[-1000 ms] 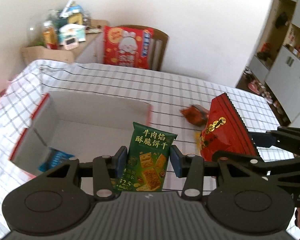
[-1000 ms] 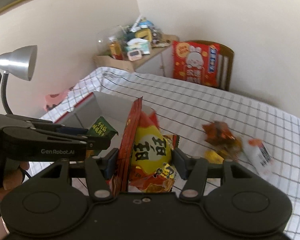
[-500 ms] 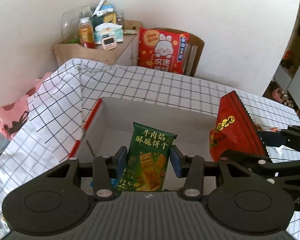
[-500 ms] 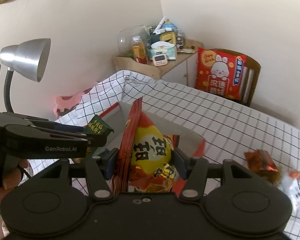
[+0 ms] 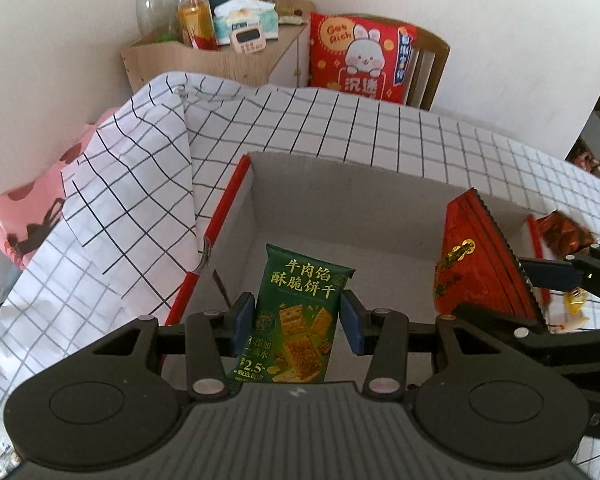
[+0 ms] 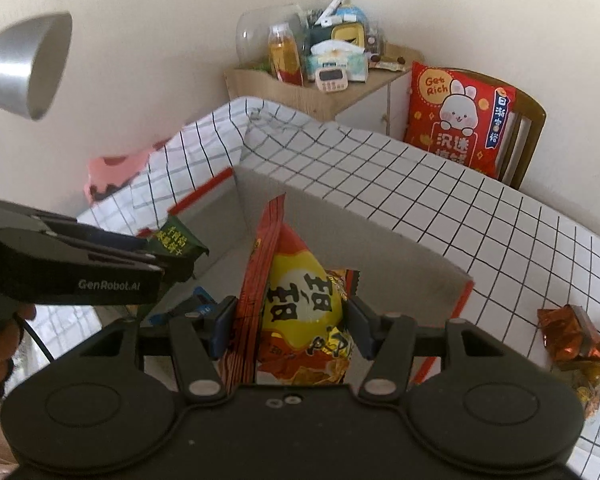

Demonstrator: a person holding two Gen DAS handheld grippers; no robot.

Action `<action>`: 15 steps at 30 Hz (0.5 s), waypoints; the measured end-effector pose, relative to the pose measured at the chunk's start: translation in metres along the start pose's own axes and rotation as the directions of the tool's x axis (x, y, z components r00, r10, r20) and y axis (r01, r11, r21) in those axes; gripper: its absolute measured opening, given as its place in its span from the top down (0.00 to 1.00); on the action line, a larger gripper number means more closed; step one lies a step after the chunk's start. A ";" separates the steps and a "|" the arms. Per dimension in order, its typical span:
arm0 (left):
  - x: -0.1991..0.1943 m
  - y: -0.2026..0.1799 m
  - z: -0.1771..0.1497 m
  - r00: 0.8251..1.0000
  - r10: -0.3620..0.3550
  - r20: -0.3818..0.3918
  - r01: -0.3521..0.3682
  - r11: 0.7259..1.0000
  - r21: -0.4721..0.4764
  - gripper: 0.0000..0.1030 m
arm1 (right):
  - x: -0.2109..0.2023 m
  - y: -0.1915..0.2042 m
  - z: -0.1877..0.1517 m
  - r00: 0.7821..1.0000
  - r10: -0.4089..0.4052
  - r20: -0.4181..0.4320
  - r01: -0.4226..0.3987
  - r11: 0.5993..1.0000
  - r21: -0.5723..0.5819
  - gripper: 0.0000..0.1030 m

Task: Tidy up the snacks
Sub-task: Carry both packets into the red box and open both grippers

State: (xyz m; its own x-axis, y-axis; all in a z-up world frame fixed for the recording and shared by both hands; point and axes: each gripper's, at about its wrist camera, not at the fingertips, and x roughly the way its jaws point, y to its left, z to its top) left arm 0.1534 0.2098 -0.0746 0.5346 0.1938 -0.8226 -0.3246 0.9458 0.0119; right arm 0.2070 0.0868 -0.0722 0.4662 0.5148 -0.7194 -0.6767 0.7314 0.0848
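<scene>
Soft, even daylight is filling both views, leaving the walls bright and slightly washed out. Fisheye distortion is bending the checked cloth (image 5: 340, 128) lines and darkening every corner. Beyond the fingers (image 5: 242, 320), the box (image 5: 380, 200) interior is lying in mild grey shade. Foil packets (image 6: 572, 336) right of the fingers are glinting and looking slightly blurred.

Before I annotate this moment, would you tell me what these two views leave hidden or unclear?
- Box floor nearest the cameras: hidden in both wrist views by the gripper bodies and held packets.
- Blue packet in the box: only a sliver shows in the right wrist view, behind the left gripper.
- Foil snacks on the tablecloth: cut by the frame edge, print too blurred to read.
</scene>
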 end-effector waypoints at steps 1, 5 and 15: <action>0.005 0.000 0.000 1.000 0.002 -0.006 -0.002 1.000 0.004 0.56 | 0.005 0.001 -0.001 1.000 -0.003 -0.012 0.003 1.000 -0.007 0.44; 0.022 -0.002 -0.001 0.999 0.011 -0.042 -0.010 1.000 0.025 0.56 | 0.023 0.005 -0.005 0.999 -0.014 -0.052 0.012 0.999 -0.036 0.44; 0.046 -0.011 -0.012 0.992 0.003 -0.123 0.005 0.997 0.071 0.56 | 0.047 0.015 -0.017 0.990 -0.014 -0.138 0.006 0.998 -0.060 0.44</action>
State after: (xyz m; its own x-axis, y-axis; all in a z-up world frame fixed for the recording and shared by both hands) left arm 0.1728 0.2053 -0.1194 0.4333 0.1633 -0.8863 -0.2657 0.9629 0.0475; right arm 0.2093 0.1143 -0.1171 0.3930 0.4377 -0.8087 -0.7071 0.7061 0.0386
